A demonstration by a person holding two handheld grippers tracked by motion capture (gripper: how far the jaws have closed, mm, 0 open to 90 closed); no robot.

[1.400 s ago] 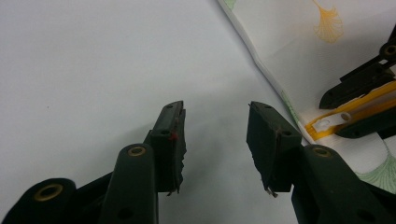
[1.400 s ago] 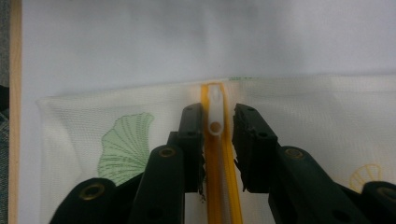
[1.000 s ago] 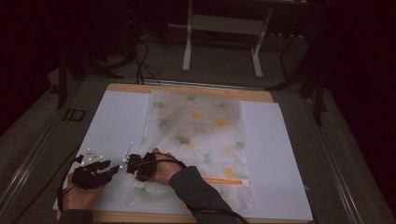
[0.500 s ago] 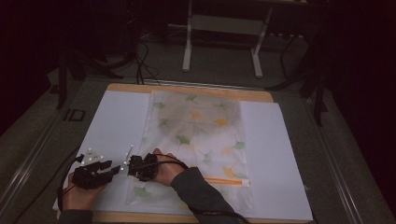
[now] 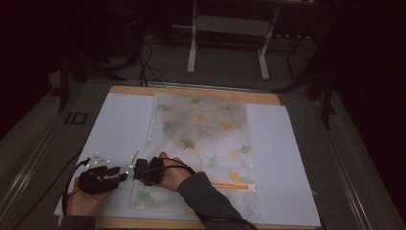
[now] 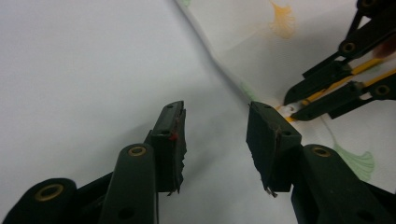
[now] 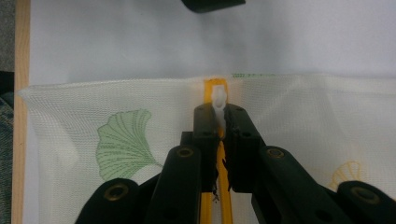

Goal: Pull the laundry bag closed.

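White plastic, the zipper pull (image 7: pixel 218 100) sits at the very end of the orange zipper (image 7: pixel 215 205), right by the left edge of a mesh laundry bag (image 5: pixel 203 139) printed with green and orange ginkgo leaves. The bag lies flat down the middle of a white sheet (image 5: pixel 119 124) on a wooden-edged table (image 5: pixel 191 91), and the pull is at its near left part, close to the person.

The right gripper (image 7: pixel 219 116) has its jaws pressed together on that pull, pinching it between the pads, with the zipper track running back under the jaws. The left gripper (image 6: pixel 215 135) hovers just beside it over the bare sheet, jaws spread and holding nothing; its nearer jaw is close to the bag's edge but looks apart from it.

The risk, as I judge it, lies in pulling without an anchor. With the left jaws not clamped on the fabric, a tug on the pull could drag the whole light bag across the smooth sheet and bunch the mesh instead of moving the slider. The pull is small and slick, so it could also slip from the pads, and loose mesh near the track could catch in the slider.
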